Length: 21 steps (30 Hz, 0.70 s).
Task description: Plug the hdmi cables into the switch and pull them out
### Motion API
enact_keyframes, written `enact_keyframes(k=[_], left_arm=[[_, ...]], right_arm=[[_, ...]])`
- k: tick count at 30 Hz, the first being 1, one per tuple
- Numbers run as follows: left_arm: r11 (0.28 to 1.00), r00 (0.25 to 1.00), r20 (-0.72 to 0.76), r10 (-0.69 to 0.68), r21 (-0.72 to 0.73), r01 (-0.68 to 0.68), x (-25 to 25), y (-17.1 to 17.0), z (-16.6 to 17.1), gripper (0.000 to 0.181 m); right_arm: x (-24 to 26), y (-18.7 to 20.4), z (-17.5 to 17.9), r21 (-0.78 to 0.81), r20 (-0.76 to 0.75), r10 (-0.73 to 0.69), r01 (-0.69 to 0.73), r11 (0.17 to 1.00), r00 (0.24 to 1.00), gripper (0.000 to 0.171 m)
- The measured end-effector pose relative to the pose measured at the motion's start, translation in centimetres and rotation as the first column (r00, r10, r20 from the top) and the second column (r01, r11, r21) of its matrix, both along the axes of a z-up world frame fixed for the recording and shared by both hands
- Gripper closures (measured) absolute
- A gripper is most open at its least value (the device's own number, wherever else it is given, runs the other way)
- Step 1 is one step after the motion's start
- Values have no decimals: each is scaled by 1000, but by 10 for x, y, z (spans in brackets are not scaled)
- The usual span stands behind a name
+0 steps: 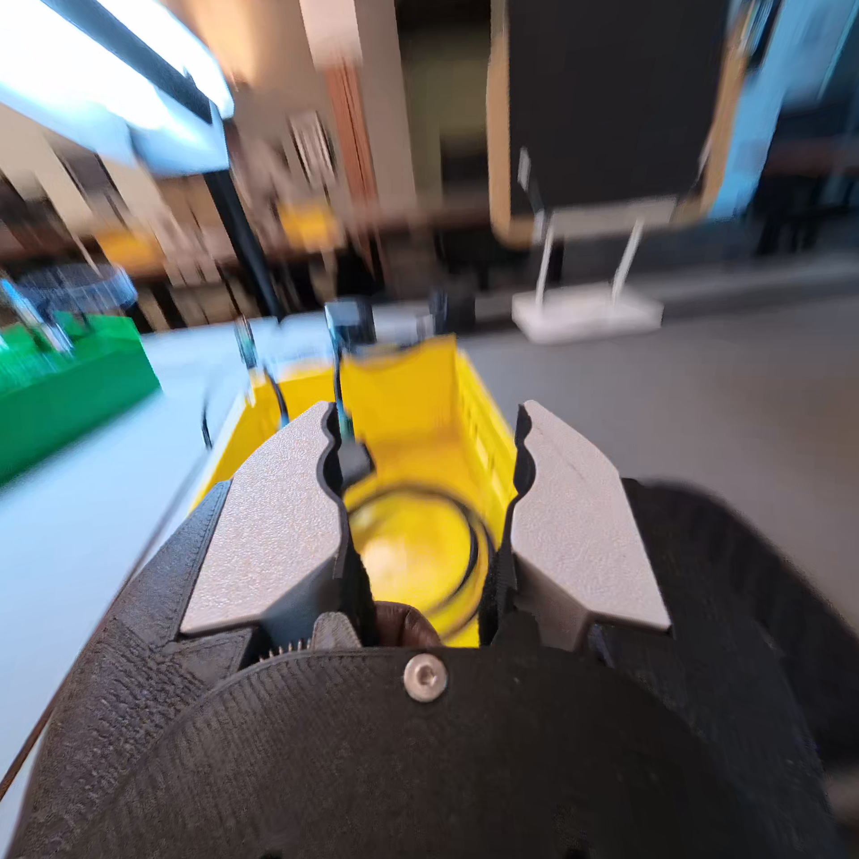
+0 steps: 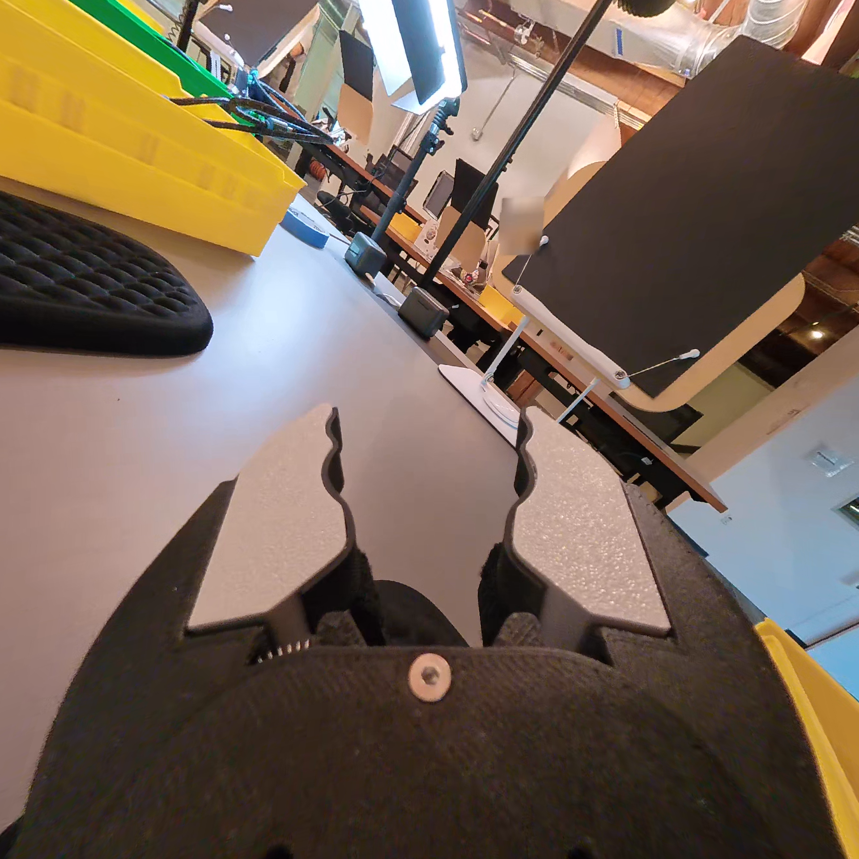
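The left wrist view is motion-blurred. My left gripper (image 1: 426,418) is open and empty above a yellow bin (image 1: 418,399). A black coiled HDMI cable (image 1: 469,548) lies in the bin, with a black plug (image 1: 355,458) close to the left finger (image 1: 279,511). More black cables (image 1: 279,404) hang over the bin's far rim. My right gripper (image 2: 430,418) is open and empty, low over the grey table (image 2: 279,362). Black braided cables (image 2: 274,123) stick out of a yellow bin (image 2: 139,148) at the upper left of the right wrist view. I cannot make out the switch.
A green bin (image 1: 69,390) stands left of the yellow bin. A black padded mat (image 2: 83,288) lies on the table. Blue tape roll (image 2: 304,230), two dark clamp blocks (image 2: 423,311), a white stand base (image 2: 479,386) with a black board (image 2: 697,223), another yellow bin edge (image 2: 818,706). The tips of one gripper are about 40 cm away from the tips of the other. About 15 cm separates my left fingertips from the black plug (image 1: 355,458).
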<state>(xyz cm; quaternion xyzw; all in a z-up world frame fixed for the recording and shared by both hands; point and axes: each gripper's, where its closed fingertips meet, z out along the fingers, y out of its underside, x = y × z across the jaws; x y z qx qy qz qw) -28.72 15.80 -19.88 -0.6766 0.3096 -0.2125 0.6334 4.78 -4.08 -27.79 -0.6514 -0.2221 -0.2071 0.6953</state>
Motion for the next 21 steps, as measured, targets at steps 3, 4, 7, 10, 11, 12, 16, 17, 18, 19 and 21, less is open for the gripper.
enact_keyframes(k=[3,4,7,10,11,12,16,17,18,19,21], left_arm=[[972,983,-180,34,-223,-75,-11,26,-35,109],[952,971,-236,35,-289,-105,-14,36,-48,110],[881,927,-371,51,-420,-217,-24,67,-85,113],[813,899,-435,59,-502,-296,-29,91,-118,114],[793,890,-451,64,-518,-320,-31,97,-126,115],[780,886,-459,61,-533,-329,-31,101,-133,115],[756,878,-476,55,-555,-348,-26,113,-147,117],[750,874,-482,65,-554,-361,-26,117,-150,117],[741,870,-487,70,-559,-372,-26,120,-155,118],[730,868,-492,64,-570,-377,-26,122,-161,118],[713,858,-512,43,-586,-385,-26,125,-178,122]], right_arm=[[-2,0,-1,-4,16,1,-1,1000,1000,98],[-2,0,-2,-6,22,2,-2,1000,1000,98],[-4,1,-3,-14,38,6,-5,1000,999,98],[-5,1,-5,-21,46,11,-10,1000,999,99],[-5,1,-5,-23,48,12,-11,1000,999,99],[-6,1,-6,-24,50,14,-13,1000,999,99],[-8,1,-8,-35,67,22,-20,999,997,100],[-9,1,-8,-38,75,23,-20,999,997,100],[-10,1,-9,-41,82,24,-21,999,996,100],[-10,1,-10,-44,90,26,-22,999,996,100],[-12,2,-11,-52,102,32,-26,998,994,100]])
